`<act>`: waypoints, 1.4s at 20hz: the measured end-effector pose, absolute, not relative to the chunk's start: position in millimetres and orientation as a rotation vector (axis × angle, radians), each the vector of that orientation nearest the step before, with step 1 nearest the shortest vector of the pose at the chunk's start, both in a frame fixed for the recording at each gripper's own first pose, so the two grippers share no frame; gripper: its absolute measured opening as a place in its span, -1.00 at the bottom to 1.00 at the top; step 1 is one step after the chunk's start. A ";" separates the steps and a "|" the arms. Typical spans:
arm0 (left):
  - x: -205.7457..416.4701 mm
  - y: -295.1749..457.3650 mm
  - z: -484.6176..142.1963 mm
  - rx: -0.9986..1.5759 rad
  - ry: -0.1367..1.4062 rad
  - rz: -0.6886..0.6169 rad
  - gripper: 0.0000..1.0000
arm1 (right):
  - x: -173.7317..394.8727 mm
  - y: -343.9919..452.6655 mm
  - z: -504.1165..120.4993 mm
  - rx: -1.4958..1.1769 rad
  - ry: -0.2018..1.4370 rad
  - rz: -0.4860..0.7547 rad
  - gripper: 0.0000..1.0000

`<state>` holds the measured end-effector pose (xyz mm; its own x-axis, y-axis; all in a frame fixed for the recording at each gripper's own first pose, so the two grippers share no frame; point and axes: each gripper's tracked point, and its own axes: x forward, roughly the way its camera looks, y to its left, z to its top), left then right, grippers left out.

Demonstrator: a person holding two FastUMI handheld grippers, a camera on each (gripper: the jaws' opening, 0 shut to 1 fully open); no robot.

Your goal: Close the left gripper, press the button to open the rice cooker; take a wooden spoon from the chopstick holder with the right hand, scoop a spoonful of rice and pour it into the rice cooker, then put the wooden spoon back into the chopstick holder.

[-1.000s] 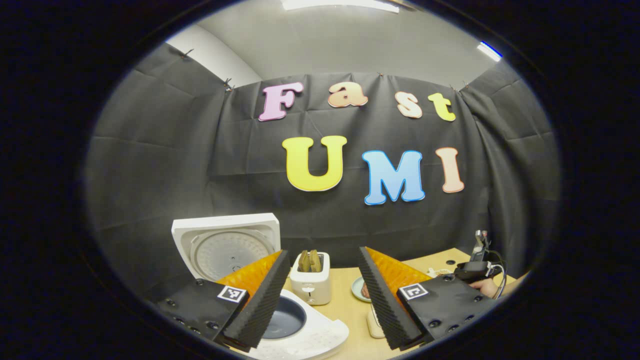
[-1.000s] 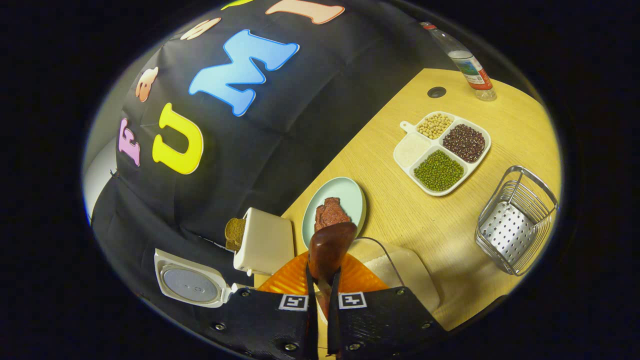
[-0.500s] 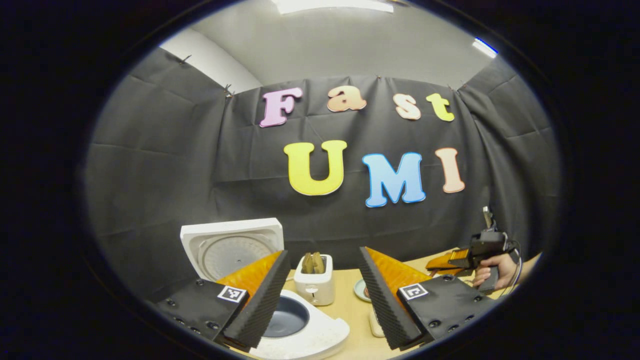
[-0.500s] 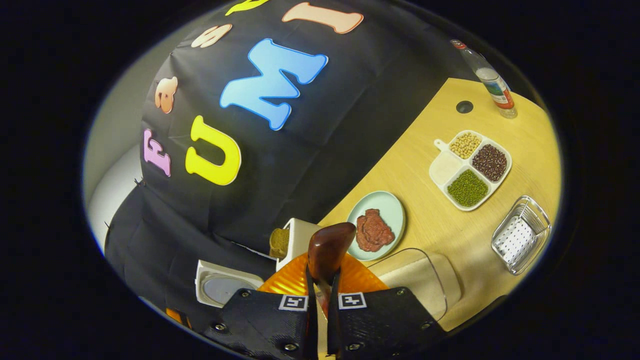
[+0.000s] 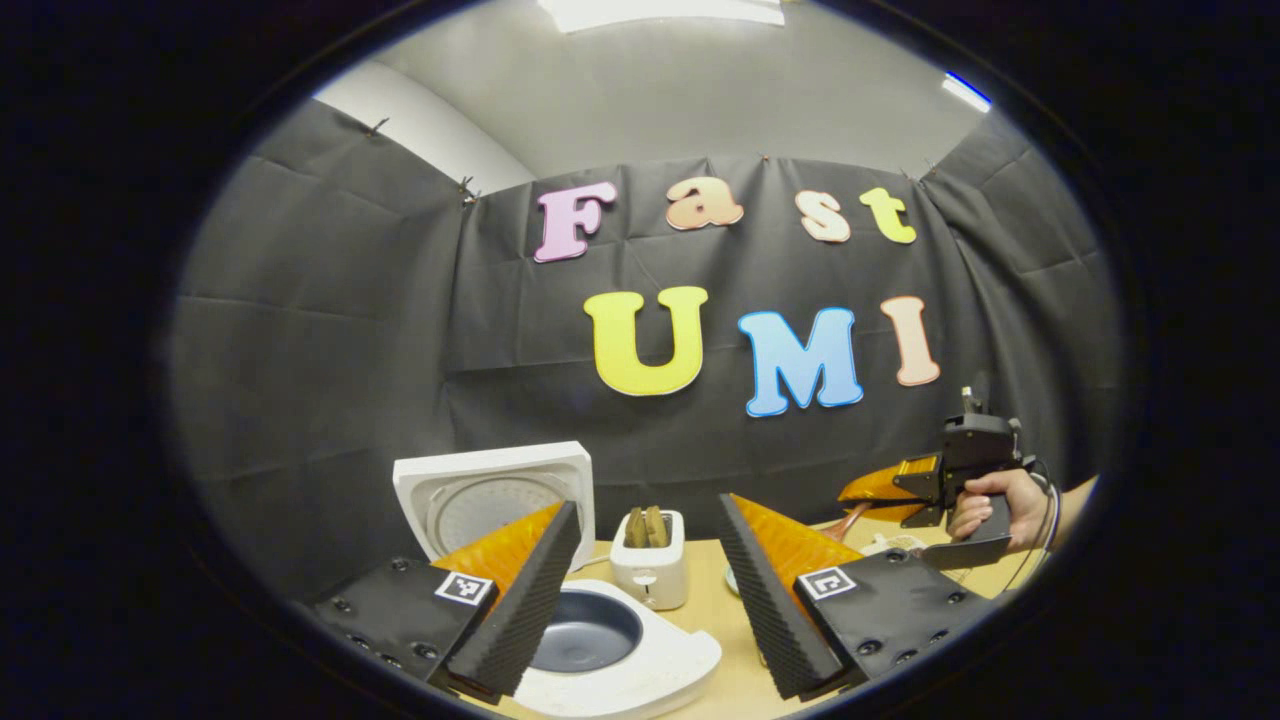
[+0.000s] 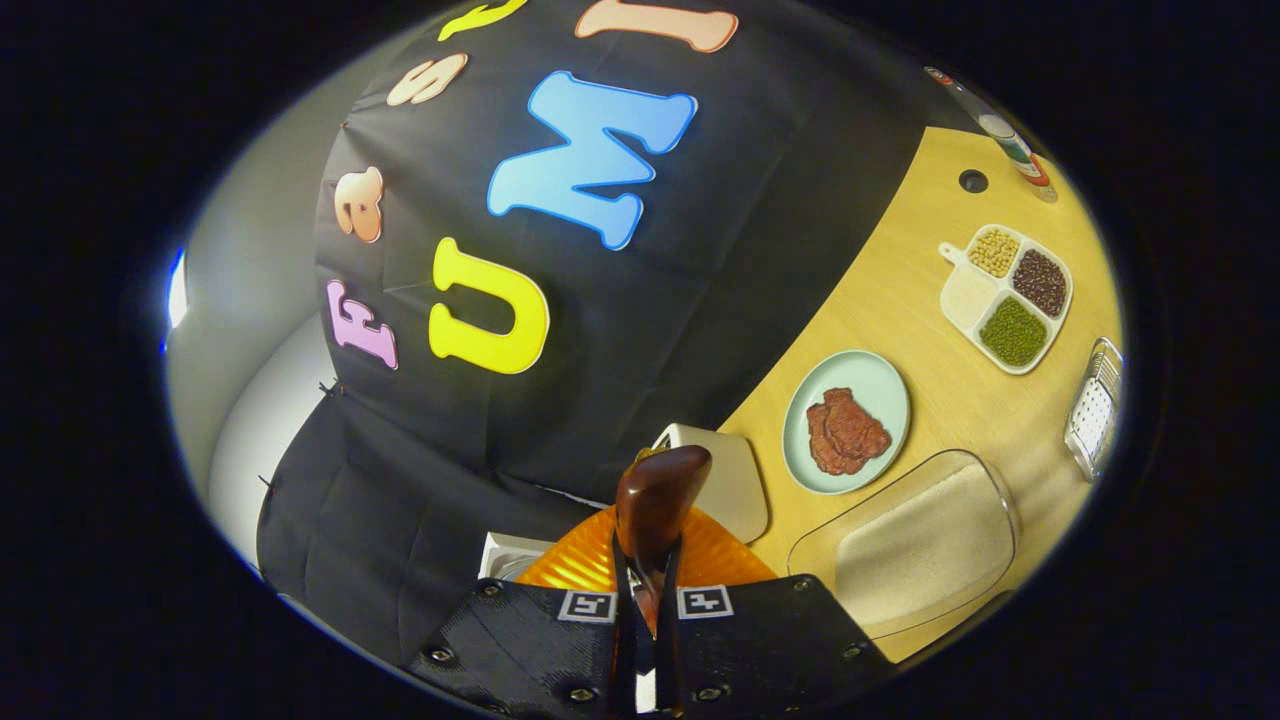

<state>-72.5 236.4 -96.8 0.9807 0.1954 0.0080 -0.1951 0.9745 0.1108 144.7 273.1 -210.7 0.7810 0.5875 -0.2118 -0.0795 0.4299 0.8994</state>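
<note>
While my right gripper (image 6: 640,600) clamps the wooden spoon (image 6: 655,500) above the table (image 6: 900,290), my left gripper (image 5: 640,590) hangs spread wide over the open rice cooker (image 5: 590,640).

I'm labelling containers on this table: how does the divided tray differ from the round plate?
The divided tray is white, roughly square with rounded corners and a small handle tab; the round plate is pale green with no handle. The tray is split into four compartments holding separate grains and beans, while the plate has one open surface bearing a single reddish-brown piece of food. Both lie flat on the wooden table.
</note>
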 end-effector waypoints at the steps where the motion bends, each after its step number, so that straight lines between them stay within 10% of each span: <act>1: -80.6 245.1 -95.5 0.107 0.003 0.202 0.83 | 142.8 283.5 -207.4 1.057 0.558 0.458 -0.84; 28: -135.7 353.8 -121.9 0.028 0.021 0.327 0.84 | 135.7 505.0 -233.2 0.763 0.660 0.672 -0.85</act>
<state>-135.7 353.8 -121.9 0.9469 0.3211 -0.0161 -0.3205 0.9467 0.0310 135.7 505.0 -233.2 0.6085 0.7413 -0.2834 -0.2966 0.5437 0.7851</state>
